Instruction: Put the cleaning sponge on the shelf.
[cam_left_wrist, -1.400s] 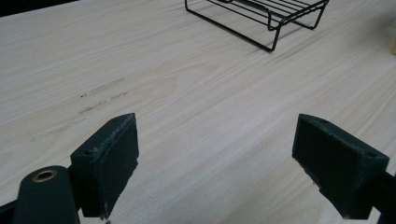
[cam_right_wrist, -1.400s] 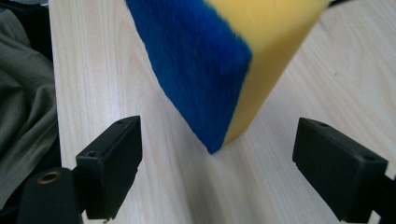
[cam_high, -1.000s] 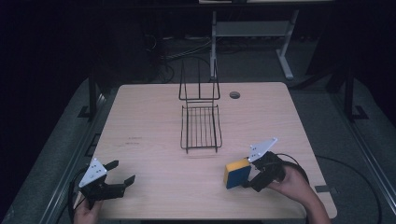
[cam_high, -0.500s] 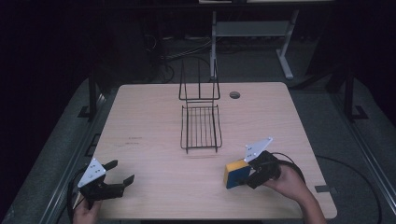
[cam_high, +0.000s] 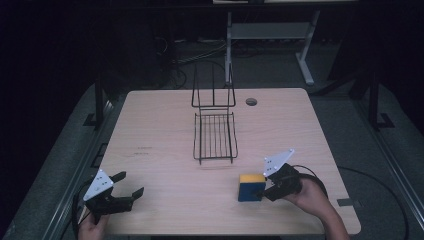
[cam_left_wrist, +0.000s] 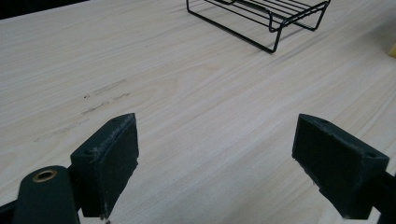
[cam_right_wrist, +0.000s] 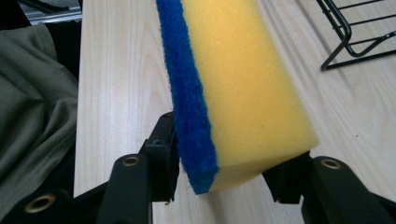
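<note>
The right gripper, jaws just closing, pinches the sponge at one end on the surface. The soft foam may bend and slip when lifted. The left gripper stands spread.

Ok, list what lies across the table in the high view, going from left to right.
Left gripper with open jaws → black wire rack → yellow and blue sponge → right gripper, jaws just closed onto the sponge.
</note>
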